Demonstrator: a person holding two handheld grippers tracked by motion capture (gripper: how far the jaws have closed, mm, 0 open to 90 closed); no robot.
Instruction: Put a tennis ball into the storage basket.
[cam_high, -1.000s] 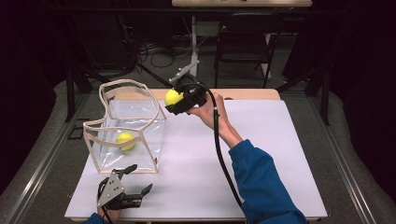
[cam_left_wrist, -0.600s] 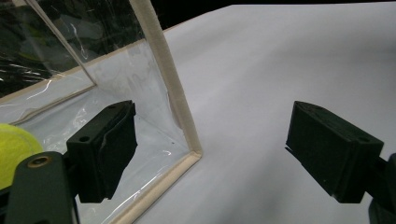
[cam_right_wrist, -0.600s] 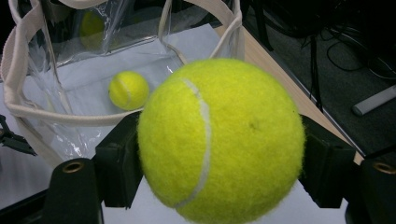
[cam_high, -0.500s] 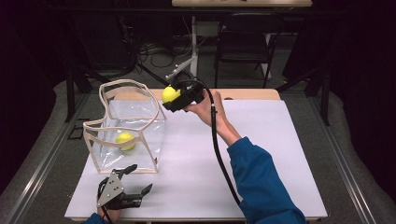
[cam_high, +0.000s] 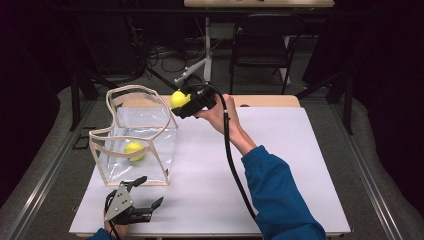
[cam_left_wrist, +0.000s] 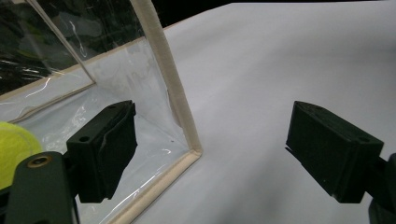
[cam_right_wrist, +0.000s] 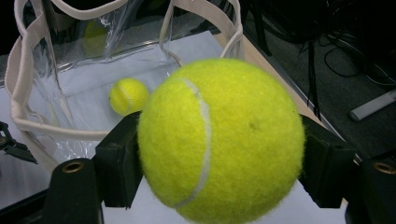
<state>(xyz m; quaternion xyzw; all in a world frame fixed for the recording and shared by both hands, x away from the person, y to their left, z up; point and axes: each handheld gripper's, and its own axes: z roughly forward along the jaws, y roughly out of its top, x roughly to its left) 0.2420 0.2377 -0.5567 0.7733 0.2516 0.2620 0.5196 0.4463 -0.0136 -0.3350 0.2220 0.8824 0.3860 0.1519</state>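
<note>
We see a white desk from above. Near its left edge stands a clear plastic tote bag with cream fabric trim, open at the top and a little slumped. One tennis ball already lies on the bag's floor.

Our right claw is raised beside the bag's far right corner, its jaws clamped on a second tennis ball, which sits in the air just outside the rim, not yet over the opening. Our left claw rests at the desk's near edge, just in front of the bag, jaws spread wide and holding nothing.

We judge the risk is a miss: released from here, the ball could strike the soft rim, bounce off and roll across the desk. Brushing the flimsy wall could also tip or fold the bag, since nothing steadies it.

No brand, label or writing is readable on ball or bag.
</note>
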